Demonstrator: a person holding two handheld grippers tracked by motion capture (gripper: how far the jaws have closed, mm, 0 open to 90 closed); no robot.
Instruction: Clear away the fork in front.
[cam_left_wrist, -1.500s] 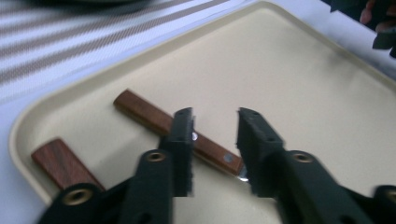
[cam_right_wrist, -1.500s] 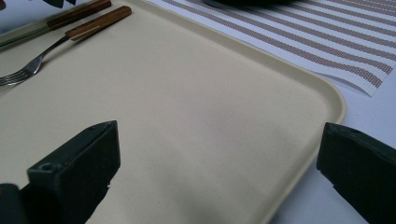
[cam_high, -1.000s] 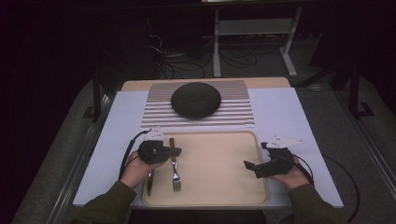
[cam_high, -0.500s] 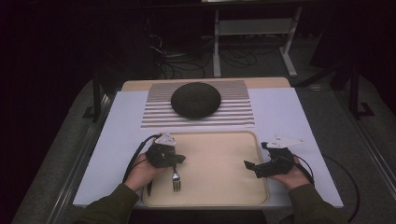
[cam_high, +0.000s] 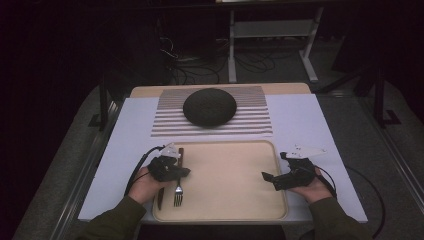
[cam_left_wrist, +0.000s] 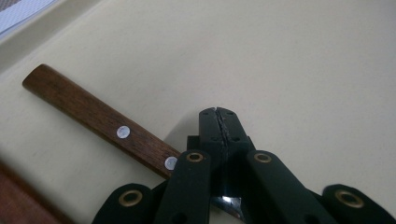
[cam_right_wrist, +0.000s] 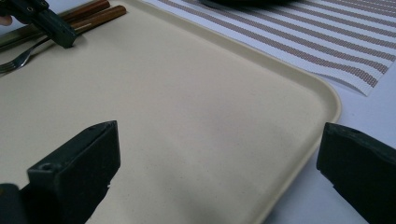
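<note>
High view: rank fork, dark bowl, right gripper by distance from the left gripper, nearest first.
From the left gripper:
1. Fork, right under it at the tray's left edge; jaws shut on its neck.
2. Right gripper, across the tray at its right side.
3. Dark bowl, upturned on the striped mat beyond the tray.

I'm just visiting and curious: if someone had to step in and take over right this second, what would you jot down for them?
Left gripper: shut on the fork, jaws pinched at its neck beside the wooden handle, at the left edge of the beige tray.
Right gripper: open, holding nothing, over the tray's right edge.
A second wooden-handled piece lies just left of the fork; the dark bowl sits upside down on the striped mat behind.
Done: fork gripped. Left: probably lifting and placing it; it looks not yet raised.
</note>
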